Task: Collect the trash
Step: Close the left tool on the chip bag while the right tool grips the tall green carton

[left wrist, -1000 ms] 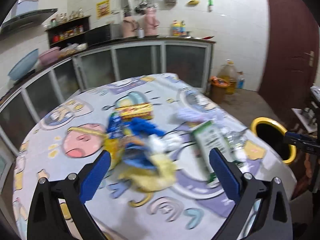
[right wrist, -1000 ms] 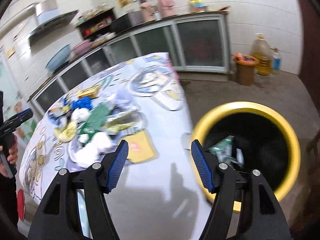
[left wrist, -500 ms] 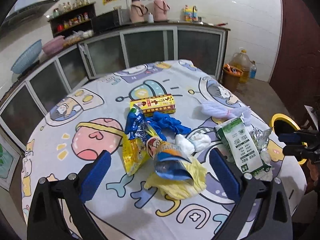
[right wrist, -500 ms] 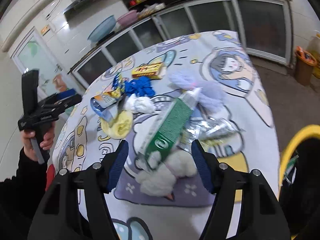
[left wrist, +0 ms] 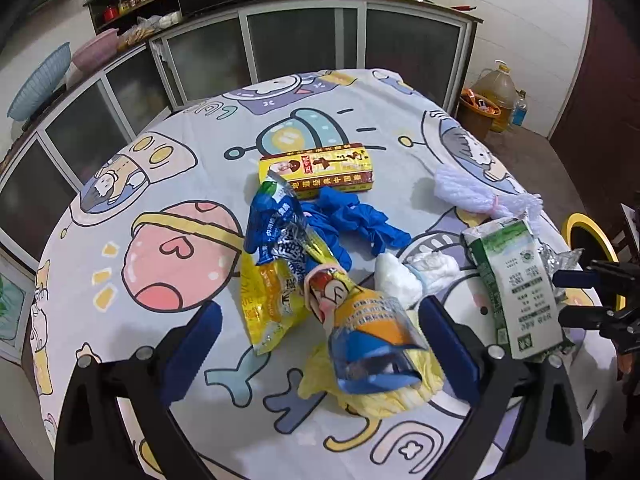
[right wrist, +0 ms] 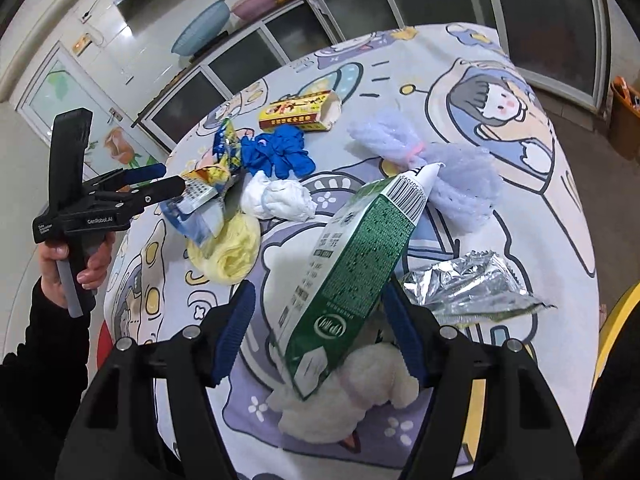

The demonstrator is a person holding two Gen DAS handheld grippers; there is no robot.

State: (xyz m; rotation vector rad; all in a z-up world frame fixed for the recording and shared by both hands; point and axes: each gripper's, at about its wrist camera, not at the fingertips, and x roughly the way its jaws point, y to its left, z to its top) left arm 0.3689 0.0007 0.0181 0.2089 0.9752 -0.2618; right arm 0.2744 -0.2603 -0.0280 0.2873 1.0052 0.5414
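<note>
A: Where does the trash sit?

B: Scattered across the cartoon-print tabletop [left wrist: 168, 184]. The green milk carton [right wrist: 352, 264] lies between the spread fingers of the right hand-held gripper [right wrist: 316, 332], its lower end resting on a white fluffy wad [right wrist: 352, 396].

A: And the left hand-held gripper [left wrist: 320, 344]?

B: Jaws wide apart, holding nothing, over an orange-and-blue snack wrapper [left wrist: 368, 332] on a yellow crumpled bag [left wrist: 384, 396].

A: Anything else nearby?

B: Blue gloves [left wrist: 352, 220], a yellow box [left wrist: 316, 168], a silver foil packet [right wrist: 468, 284], and the yellow-rimmed bin [left wrist: 588, 236] beside the tabletop's edge.
</note>
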